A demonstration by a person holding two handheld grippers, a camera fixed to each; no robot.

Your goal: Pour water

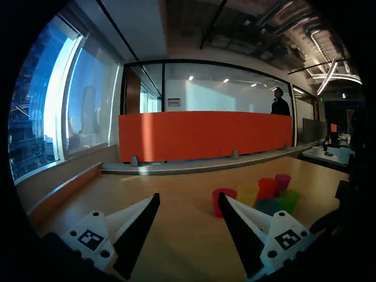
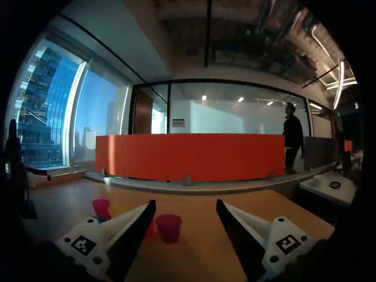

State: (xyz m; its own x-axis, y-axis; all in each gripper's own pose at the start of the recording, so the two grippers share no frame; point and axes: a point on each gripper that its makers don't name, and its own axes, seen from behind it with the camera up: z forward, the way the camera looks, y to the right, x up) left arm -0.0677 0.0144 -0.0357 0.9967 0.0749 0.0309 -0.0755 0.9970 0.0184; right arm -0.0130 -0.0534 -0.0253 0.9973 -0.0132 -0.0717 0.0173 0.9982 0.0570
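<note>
- The left hand-held gripper (image 1: 188, 194) sat lowest in the left gripper view, its two white-and-black fingers spread well apart with nothing between them.
- A bare stretch of the wooden tabletop (image 1: 178, 188) showed through that gap.
- A cluster of cups stood on the tabletop at about 4 o'clock in this view. It held a red cup (image 1: 223, 199), a yellow cup (image 1: 247, 193), an orange-red cup (image 1: 266, 186), a magenta cup (image 1: 282, 181), a green cup (image 1: 289, 199) and a teal cup (image 1: 268, 206).
- The right-side finger partly covered the red cup and the teal cup.
- An orange partition (image 1: 207, 134) ran across the far edge of the tabletop at 12 o'clock, and a person (image 1: 280, 102) stood behind it at about 2 o'clock.
- Tall windows (image 1: 70, 103) filled the 9 o'clock side.
- In the right gripper view, the right hand-held gripper (image 2: 185, 202) was likewise spread open and held nothing.
- A purple-pink cup (image 2: 168, 227) stood upright at 6 o'clock, just beside the left-side finger.
- A pink cup (image 2: 101, 207) stood at about 8 o'clock, touching neither finger.
</note>
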